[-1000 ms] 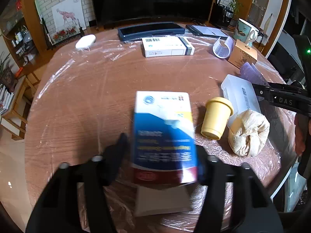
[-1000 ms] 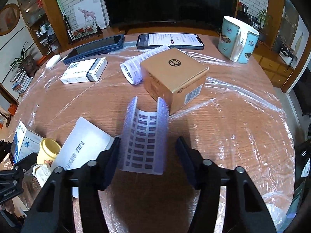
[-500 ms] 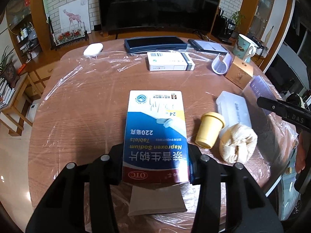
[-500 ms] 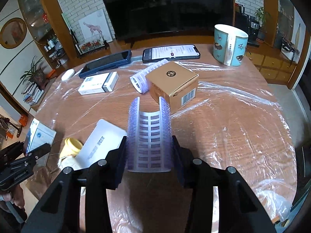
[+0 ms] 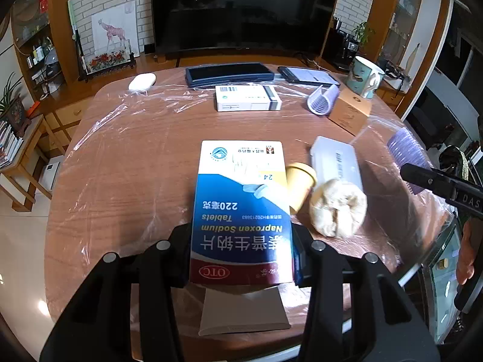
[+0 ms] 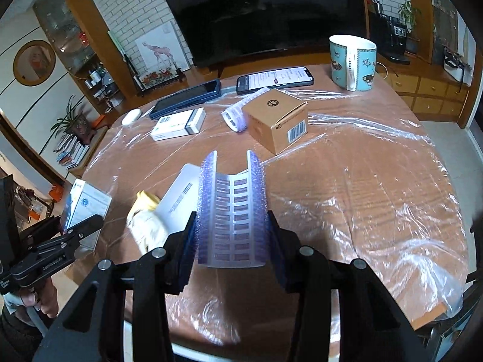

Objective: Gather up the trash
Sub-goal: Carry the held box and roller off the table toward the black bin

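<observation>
My left gripper (image 5: pixel 241 259) is shut on a blue and white tablet box (image 5: pixel 241 208) and holds it above the round wooden table (image 5: pixel 120 166). In the right wrist view my right gripper (image 6: pixel 232 241) is shut on a curved purple foam strip (image 6: pixel 232 208), squeezed into a U and lifted off the table. The same strip (image 5: pixel 406 150) shows at the right edge of the left wrist view, and the box (image 6: pixel 87 208) at the left of the right wrist view. On the table lie a yellow cup (image 5: pixel 299 184), a crumpled beige wad (image 5: pixel 338 208) and a white flat case (image 5: pixel 335 157).
Clear plastic film (image 6: pixel 377 187) covers the table. Farther back stand a brown carton (image 6: pixel 277 120), a second foam roll (image 6: pixel 238 111), a white medicine box (image 6: pixel 178 123), two phones (image 6: pixel 274 80), a mug (image 6: pixel 353 61) and a white mouse (image 5: pixel 142 81). A grey card (image 5: pixel 241 310) lies near the front edge.
Both grippers have risen and drawn back from the table with their loads. The right gripper's fingers closed in and pinched the foam strip into a tighter U.
</observation>
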